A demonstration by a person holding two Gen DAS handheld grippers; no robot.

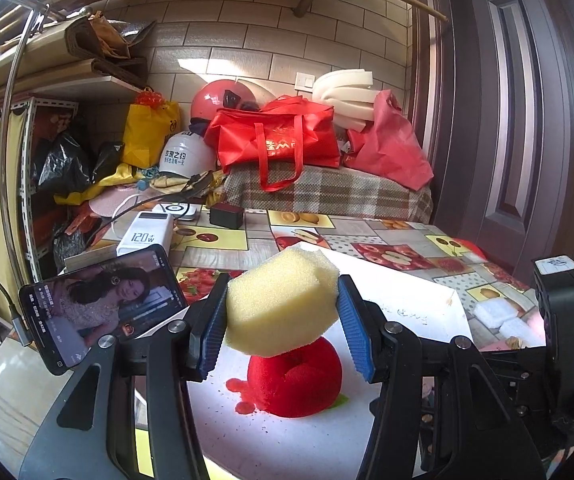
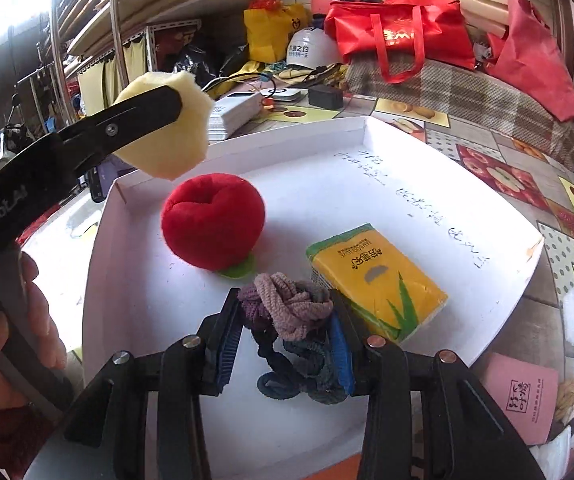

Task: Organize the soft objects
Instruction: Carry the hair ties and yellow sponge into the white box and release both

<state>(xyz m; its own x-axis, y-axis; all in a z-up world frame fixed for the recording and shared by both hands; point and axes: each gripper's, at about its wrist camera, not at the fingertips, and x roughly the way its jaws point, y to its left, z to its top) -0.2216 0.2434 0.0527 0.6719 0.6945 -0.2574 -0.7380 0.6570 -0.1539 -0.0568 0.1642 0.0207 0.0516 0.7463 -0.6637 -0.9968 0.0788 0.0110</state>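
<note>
Left gripper (image 1: 283,320) round tilted sponge (image 1: 281,304)

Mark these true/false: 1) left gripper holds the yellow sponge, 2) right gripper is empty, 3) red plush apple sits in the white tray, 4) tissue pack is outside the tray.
1. True: the left gripper is shut on the yellow sponge, held above the tray.
2. False: the right gripper is shut on a bundle of hair ties.
3. True: the red plush apple rests in the white tray.
4. False: the tissue pack lies inside the tray, beside the apple.
</note>
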